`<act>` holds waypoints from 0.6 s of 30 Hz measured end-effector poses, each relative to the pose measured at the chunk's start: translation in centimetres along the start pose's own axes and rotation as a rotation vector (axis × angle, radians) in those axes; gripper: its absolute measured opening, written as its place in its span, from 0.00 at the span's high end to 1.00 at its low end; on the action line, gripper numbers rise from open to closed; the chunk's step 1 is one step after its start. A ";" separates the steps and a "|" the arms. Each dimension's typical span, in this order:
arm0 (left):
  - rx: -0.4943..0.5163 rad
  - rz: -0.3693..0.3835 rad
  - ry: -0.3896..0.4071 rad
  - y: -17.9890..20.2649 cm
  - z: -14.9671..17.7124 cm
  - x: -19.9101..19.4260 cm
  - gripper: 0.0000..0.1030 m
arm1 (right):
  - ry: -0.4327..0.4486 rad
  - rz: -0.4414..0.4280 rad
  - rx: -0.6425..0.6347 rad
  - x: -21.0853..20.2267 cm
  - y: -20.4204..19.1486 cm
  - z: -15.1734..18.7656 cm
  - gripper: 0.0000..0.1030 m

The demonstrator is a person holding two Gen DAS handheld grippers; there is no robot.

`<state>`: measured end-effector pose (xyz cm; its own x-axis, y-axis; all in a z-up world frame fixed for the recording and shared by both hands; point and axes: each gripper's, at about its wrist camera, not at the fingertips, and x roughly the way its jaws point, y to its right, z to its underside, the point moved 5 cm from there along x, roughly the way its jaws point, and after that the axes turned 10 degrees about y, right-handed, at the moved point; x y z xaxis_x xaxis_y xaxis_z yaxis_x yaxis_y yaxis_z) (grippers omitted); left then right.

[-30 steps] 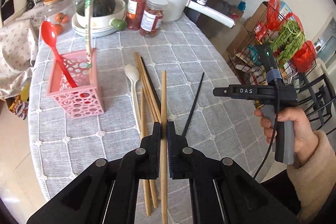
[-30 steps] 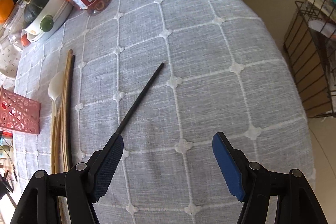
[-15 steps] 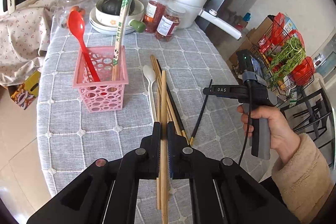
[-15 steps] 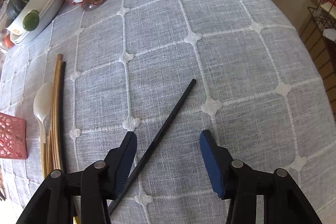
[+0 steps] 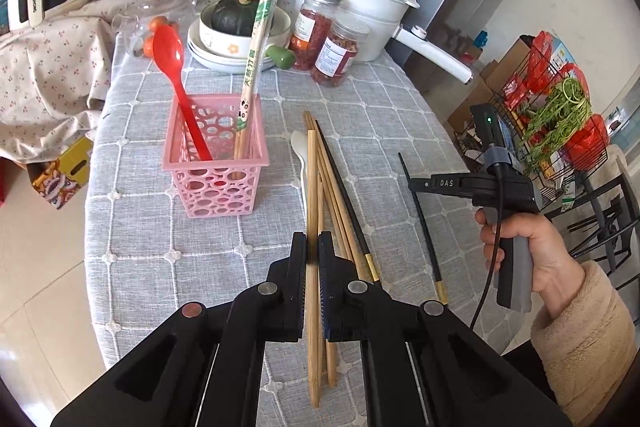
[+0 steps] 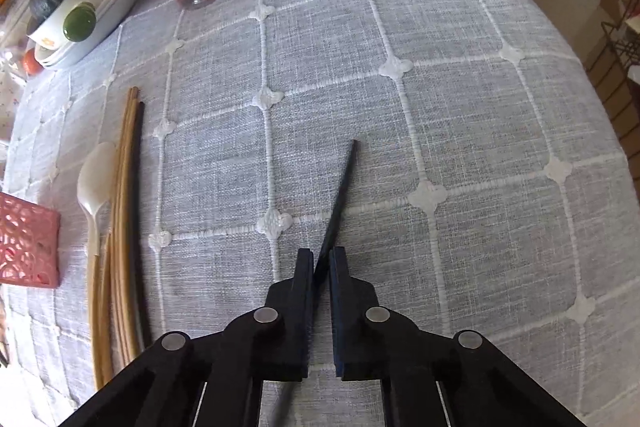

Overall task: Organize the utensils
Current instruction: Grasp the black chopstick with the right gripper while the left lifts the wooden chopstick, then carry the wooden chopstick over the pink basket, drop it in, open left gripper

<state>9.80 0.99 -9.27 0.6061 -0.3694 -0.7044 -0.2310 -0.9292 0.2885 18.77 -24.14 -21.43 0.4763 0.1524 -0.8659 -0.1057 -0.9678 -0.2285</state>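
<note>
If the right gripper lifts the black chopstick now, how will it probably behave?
The black chopstick looks thin and straight, so probably stiff and light. The right gripper pinches it away from its middle, so it may pivot. Its smooth surface might slip.

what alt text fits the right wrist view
The right claw is shut on a black chopstick lying on a grey checked tablecloth. To the left lie wooden chopsticks and a white spoon.

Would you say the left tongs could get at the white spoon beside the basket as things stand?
Probably not yet: the left tongs are shut on a bamboo chopstick, and that chopstick lies across the white spoon.
</note>
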 end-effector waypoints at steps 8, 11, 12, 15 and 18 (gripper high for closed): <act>0.028 -0.019 0.069 0.5 -0.9 -1.5 0.95 | 0.077 -0.055 -0.045 -3.7 -1.0 -0.9 1.00; 0.031 -0.026 0.058 0.5 -0.7 -1.2 0.95 | 0.076 -0.054 -0.065 -3.3 -0.9 -0.6 0.95; 0.031 -0.029 0.054 0.5 -0.7 -1.1 0.95 | 0.061 -0.053 -0.062 -3.0 -0.8 -0.5 0.90; 0.031 -0.034 0.049 0.4 -0.6 -0.9 0.95 | 0.021 -0.036 -0.088 -1.6 -0.9 0.0 0.62; 0.032 -0.038 0.048 0.4 -0.6 -0.8 0.95 | -0.012 0.014 -0.128 -0.2 -0.9 0.6 0.62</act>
<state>9.66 0.93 -8.21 0.6502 -0.3338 -0.6825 -0.2311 -0.9426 0.2409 18.29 -23.13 -21.34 0.4652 0.1403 -0.8740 0.0004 -0.9874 -0.1583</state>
